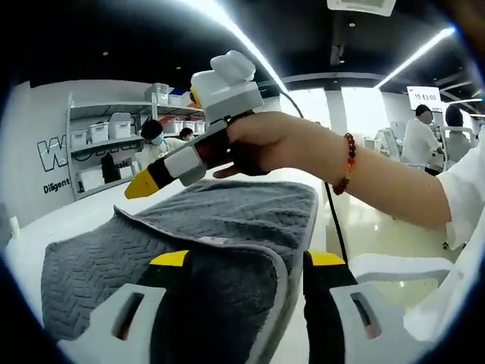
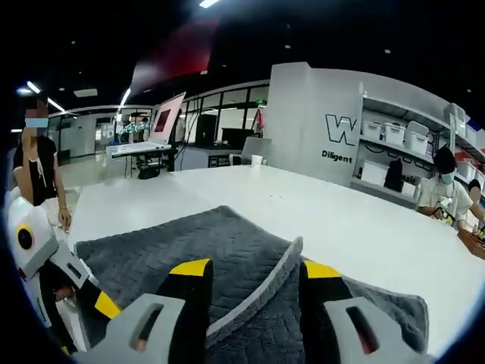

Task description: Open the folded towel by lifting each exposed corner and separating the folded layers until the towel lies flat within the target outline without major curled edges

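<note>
While the grey towel (image 1: 220, 227) lies on the white desk (image 1: 68, 220) with its upper layers still doubled over, both pairs of tongs work at its edges. In the left gripper view the left tongs (image 1: 246, 262) stand released, their yellow-tipped jaws apart, with the towel's pale-bound folded edge curving between them; the left jaw sits over the towel's dark top layer and the right jaw sits just off the towel, over the bare desk. Beyond the towel's far edge in that view, a person's hand (image 1: 265, 144) with a beaded bracelet (image 1: 347, 163) on the wrist holds the right tongs (image 1: 140, 184) above the towel, the yellow tip pointing past the towel's far left side; whether those jaws are parted cannot be told there. In the right gripper view the right tongs (image 2: 250, 269) are spread, and a raised corner of the towel (image 2: 227, 258) stands between the jaws, its light hem tilted up off the layer below, though whether either jaw touches it cannot be told. At the near left of the towel in that view the left tongs (image 2: 104, 305) show beside the cloth. Shelves with white bins (image 2: 402, 133) stand along the wall far behind the towel.
</note>
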Motion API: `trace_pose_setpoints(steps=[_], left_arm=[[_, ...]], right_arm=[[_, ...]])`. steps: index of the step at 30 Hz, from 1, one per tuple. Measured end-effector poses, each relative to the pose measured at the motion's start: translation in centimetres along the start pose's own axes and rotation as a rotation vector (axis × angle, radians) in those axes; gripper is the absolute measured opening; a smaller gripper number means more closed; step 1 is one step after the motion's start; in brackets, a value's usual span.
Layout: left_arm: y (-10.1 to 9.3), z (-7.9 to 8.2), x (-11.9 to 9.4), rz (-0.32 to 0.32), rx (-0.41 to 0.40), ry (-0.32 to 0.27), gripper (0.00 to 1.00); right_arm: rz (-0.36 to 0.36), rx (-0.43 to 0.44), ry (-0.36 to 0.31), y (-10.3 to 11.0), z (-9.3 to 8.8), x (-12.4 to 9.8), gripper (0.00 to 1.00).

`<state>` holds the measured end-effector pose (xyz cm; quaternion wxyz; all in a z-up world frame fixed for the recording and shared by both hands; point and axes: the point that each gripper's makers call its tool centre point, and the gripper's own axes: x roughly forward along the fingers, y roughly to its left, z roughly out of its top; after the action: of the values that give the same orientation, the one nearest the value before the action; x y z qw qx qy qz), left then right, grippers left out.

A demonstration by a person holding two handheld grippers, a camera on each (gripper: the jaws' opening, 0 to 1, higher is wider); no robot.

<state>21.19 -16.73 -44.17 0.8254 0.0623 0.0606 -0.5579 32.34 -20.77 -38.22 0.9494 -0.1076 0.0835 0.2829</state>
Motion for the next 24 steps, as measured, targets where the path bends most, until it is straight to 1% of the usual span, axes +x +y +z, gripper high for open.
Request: trace_pose_setpoints(steps=[1, 2, 5, 6, 7, 10, 11, 12, 14, 16, 17, 18, 21, 24], left_arm=[[0.1, 0.0, 0.0, 0.008, 0.008, 0.0, 0.57], [-0.2, -0.1, 0.2, 0.002, 0.006, 0.007, 0.57], [-0.6, -0.4, 0.3, -0.018, 0.007, 0.016, 0.56], [-0.6, -0.5, 0.4, -0.015, -0.004, 0.017, 0.55], [-0.6, -0.4, 0.4, -0.01, 0.018, 0.013, 0.54], [-0.5, -0.7, 0.5, 0.007, 0.038, 0.032, 0.53], [-0.7, -0.7, 0.5, -0.002, 0.033, 0.032, 0.51], [-0.9, -0.6, 0.7, -0.011, 0.009, 0.019, 0.5], [-1.0, -0.7, 0.8, -0.01, 0.032, 0.024, 0.47], [-1.2, -0.9, 0.9, -0.004, 0.076, 0.043, 0.44], [-1.5, -0.6, 0.9, -0.001, 0.084, 0.03, 0.42], [-1.8, -0.6, 1.0, -0.009, 0.06, 0.022, 0.4], [-1.7, -1.2, 1.2, 0.015, 0.082, 0.045, 0.36], [-1.7, -1.5, 1.3, 0.021, 0.078, 0.056, 0.3]], right_arm=[[0.002, -0.002, 0.002, -0.1, 0.0, 0.2, 0.43], [0.005, -0.007, 0.004, 0.5, 0.0, 0.2, 0.42], [0.009, -0.014, 0.004, 0.8, 0.0, 0.3, 0.42], [0.013, -0.014, 0.007, 1.0, 0.0, 0.4, 0.43], [0.014, -0.011, 0.011, 1.0, -0.1, 0.5, 0.42], [0.012, -0.011, 0.02, 1.0, -0.2, 0.7, 0.42], [0.013, -0.011, 0.023, 0.9, -0.3, 0.8, 0.42], [0.014, -0.001, 0.027, 0.8, -0.4, 1.2, 0.42], [0.021, 0.011, 0.037, 0.9, -0.7, 1.5, 0.42], [0.021, 0.011, 0.043, 0.8, -0.9, 1.8, 0.43], [0.021, 0.013, 0.048, 0.8, -1.0, 2.1, 0.42], [0.021, 0.015, 0.052, 0.7, -1.1, 2.3, 0.42], [0.03, 0.03, 0.063, 1.1, -1.5, 3.0, 0.42], [0.031, 0.033, 0.068, 1.4, -1.6, 3.5, 0.43]])
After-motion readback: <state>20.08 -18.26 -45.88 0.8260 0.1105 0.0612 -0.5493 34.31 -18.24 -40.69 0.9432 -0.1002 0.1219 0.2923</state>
